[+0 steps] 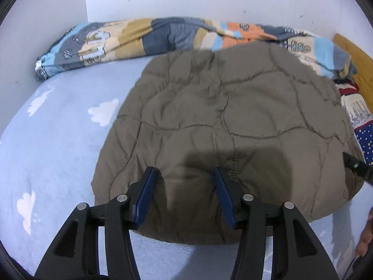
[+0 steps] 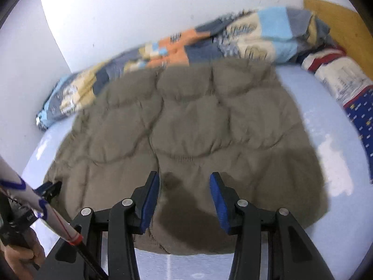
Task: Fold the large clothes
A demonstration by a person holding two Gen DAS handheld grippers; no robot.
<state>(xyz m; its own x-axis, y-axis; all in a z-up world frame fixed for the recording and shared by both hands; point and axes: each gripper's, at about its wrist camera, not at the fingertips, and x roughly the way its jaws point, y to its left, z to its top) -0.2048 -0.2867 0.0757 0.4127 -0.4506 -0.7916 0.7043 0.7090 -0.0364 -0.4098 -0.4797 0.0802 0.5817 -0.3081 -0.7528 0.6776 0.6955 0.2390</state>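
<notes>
A large olive-brown quilted jacket (image 1: 223, 116) lies spread on a light blue bed sheet (image 1: 58, 140); it also shows in the right wrist view (image 2: 198, 128). My left gripper (image 1: 184, 175) is open and empty, hovering over the jacket's near edge. My right gripper (image 2: 185, 182) is open and empty, also over the near edge. The tip of the right gripper (image 1: 354, 165) shows at the right edge of the left wrist view. The left gripper (image 2: 49, 189) shows at the left edge of the right wrist view.
A patchwork duvet (image 1: 151, 37) is bunched along the white wall behind the jacket. A star-patterned pillow (image 2: 354, 98) lies at the right by a wooden headboard (image 2: 338, 21). The sheet (image 2: 345, 175) has white cloud prints.
</notes>
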